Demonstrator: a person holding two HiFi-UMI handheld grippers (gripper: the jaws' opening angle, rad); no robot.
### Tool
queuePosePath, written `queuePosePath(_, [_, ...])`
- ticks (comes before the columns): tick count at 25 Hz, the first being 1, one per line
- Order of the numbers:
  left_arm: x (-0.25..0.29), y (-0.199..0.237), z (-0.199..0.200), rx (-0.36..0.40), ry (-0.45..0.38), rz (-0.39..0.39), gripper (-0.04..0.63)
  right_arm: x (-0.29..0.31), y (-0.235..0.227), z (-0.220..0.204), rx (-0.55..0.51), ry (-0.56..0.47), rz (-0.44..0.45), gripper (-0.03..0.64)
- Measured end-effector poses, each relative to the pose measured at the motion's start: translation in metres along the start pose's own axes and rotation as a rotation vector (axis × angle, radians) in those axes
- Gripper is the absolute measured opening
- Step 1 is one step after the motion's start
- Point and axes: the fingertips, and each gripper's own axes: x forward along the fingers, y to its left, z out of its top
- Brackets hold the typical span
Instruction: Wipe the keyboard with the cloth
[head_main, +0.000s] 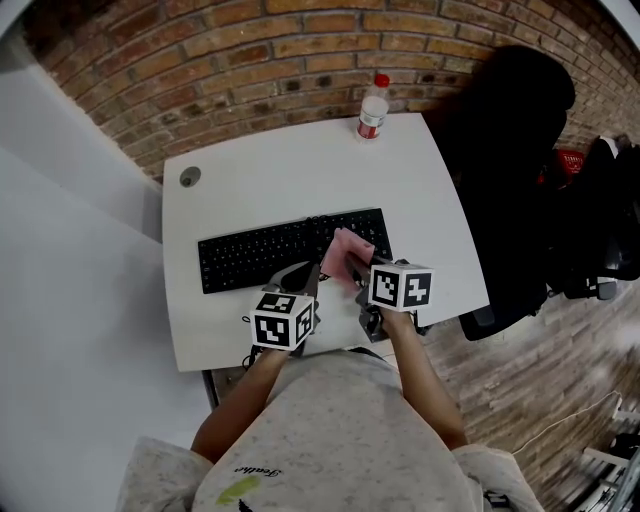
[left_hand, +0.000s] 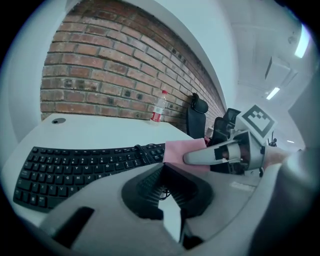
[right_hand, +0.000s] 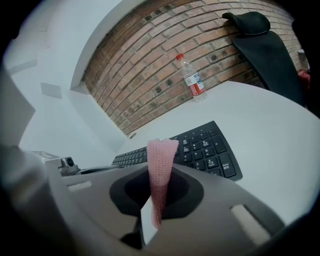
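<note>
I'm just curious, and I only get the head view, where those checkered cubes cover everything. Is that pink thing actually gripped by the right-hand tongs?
Observer: Yes. The right gripper view shows the pink cloth pinched as a folded upright strip between the right tongs.
Operator: And the left tongs, are they holding anything?
Observer: No. In the left gripper view the left tongs are closed together with nothing between them, and the keyboard lies just ahead of them.
</note>
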Motion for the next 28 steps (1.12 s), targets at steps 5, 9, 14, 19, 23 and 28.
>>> queuePosePath(5, [0.014,-0.015,0.002,0.006,0.01,-0.019,-0.003,-0.012,-0.019,0.003,0.003,-0.003,-0.027,0.026])
queuePosePath(9, [0.025,-0.027,0.002,0.008,0.012,-0.03,-0.003,-0.021,-0.034,0.005,0.008,-0.008,-0.041,0.026])
queuePosePath(14, [0.037,-0.04,0.003,0.013,0.012,-0.041,-0.003,-0.03,-0.049,0.008,0.007,-0.012,-0.052,0.026])
queuePosePath(19, [0.046,-0.052,0.003,0.013,0.013,-0.045,-0.003,-0.041,-0.064,0.01,0.003,-0.015,-0.066,0.026])
queuePosePath(23, [0.053,-0.06,0.003,0.013,0.009,-0.05,-0.003,-0.05,-0.077,0.012,-0.018,-0.018,-0.091,0.026])
queuePosePath(28, [0.055,-0.063,0.004,0.013,0.001,-0.048,-0.003,-0.061,-0.089,0.017,-0.044,-0.04,-0.128,0.026])
